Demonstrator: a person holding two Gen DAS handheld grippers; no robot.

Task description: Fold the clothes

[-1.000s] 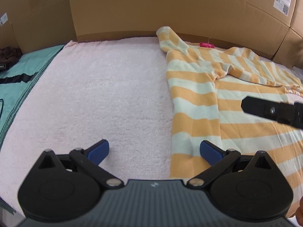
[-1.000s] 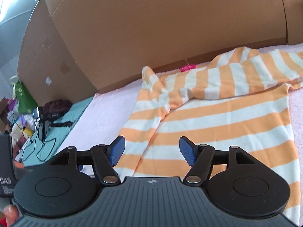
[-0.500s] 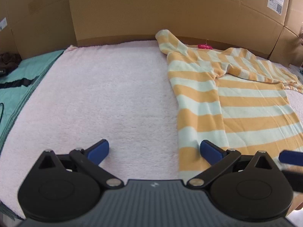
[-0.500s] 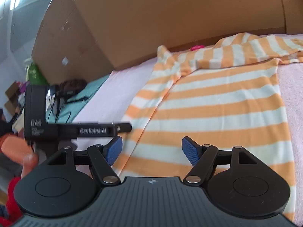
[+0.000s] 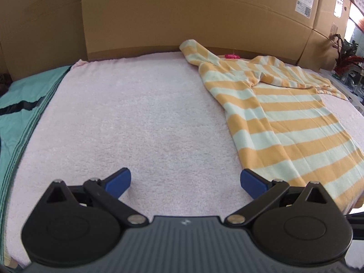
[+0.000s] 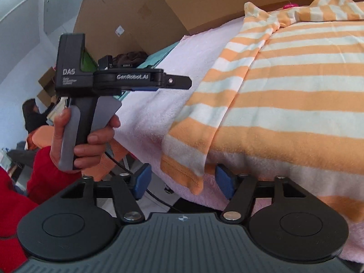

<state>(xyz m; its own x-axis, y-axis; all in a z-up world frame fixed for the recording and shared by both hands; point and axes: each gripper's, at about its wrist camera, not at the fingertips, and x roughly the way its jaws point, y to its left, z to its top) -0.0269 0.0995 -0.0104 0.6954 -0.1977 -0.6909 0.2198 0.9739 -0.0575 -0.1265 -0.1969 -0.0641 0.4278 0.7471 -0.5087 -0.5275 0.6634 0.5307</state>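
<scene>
A pink fleecy blanket (image 5: 145, 118) covers the tabletop ahead of the left fingers (image 5: 118, 179), with an orange-and-white striped garment (image 5: 284, 122) spread flat beyond the right-hand one and teal cloth (image 5: 20, 100) far left.

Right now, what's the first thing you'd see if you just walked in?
The orange and white striped top, spread on the right side of the fluffy pink blanket. Its near corner hangs over the blanket's edge between the right gripper fingers, which have just been closing. Big cardboard boxes stand behind.
</scene>
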